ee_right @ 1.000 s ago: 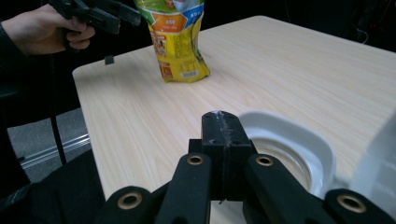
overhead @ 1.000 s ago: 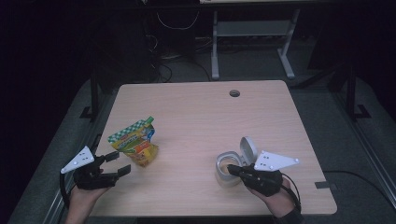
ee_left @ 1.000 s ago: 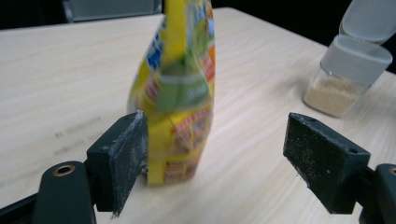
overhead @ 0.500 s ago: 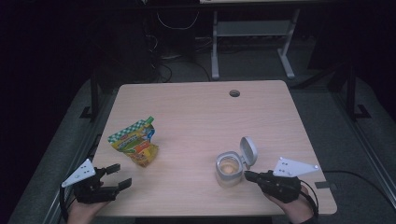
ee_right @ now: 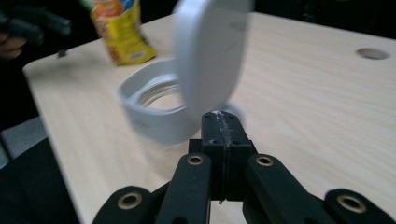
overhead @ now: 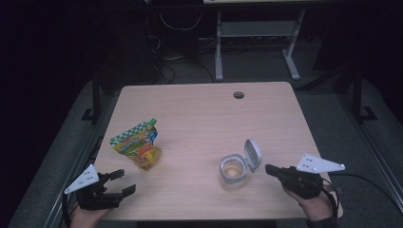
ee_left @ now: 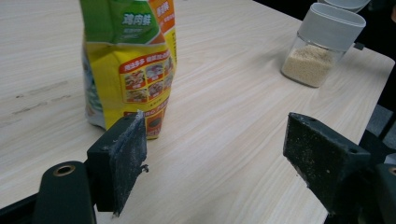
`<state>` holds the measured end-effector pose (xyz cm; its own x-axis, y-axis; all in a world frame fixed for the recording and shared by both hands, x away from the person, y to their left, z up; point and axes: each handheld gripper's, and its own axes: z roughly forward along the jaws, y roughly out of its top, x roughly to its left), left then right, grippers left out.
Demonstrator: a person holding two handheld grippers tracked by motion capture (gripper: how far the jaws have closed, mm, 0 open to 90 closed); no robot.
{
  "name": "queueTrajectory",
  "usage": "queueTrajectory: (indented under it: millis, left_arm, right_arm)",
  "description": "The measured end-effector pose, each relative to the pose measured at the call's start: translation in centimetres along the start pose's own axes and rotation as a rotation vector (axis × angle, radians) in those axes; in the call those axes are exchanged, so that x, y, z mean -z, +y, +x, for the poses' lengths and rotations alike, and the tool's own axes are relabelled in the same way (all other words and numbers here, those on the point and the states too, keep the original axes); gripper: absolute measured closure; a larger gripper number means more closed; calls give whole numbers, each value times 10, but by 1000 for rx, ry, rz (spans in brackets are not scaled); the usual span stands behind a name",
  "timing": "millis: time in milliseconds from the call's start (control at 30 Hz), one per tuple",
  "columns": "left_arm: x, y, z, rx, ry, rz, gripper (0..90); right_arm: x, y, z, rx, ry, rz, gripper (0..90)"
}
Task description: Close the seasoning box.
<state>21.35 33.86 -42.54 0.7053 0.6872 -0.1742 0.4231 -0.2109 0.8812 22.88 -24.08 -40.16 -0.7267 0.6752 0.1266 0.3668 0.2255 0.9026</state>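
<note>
Wooden table point(overhead: 199, 118), open jar point(overhead: 234, 170) just beyond right gripper point(overhead: 269, 169) fingers

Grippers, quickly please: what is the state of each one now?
Left gripper: open, holding nothing.
Right gripper: closed, holding nothing.

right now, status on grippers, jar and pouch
Left gripper open, empty. Right gripper shut, empty, beside jar. Jar lid flipped open. Pouch upright, nothing between.

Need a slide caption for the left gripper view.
Open left tool faces an upright yellow seasoning pouch; a flip-top jar of pale granules stands beyond on the wooden table.
</note>
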Motion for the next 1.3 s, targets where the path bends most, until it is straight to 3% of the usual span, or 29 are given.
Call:
queueTrajectory:
  millis: [100, 367, 833, 1100, 1300]
  left_arm:
    - [-2, -1, 0, -3, -4, 8, 211]
    - [-6, -1, -2, 5, -14, 13, 211]
    - [-10, -1, -5, -8, -26, 31, 211]
    - [-12, -2, -5, -12, -35, 43, 211]
    - [-13, -3, -5, -8, -34, 50, 211]
  right_arm:
    - [-3, 6, -10, -15, -37, -19, 899]
    - [-21, 23, -17, -26, -36, -59, 900]
    - [-43, 41, 7, 39, 49, -63, 900]
    - [-43, 31, -2, 18, 8, -51, 895]
    - [-40, 18, -14, -19, -41, -29, 795]
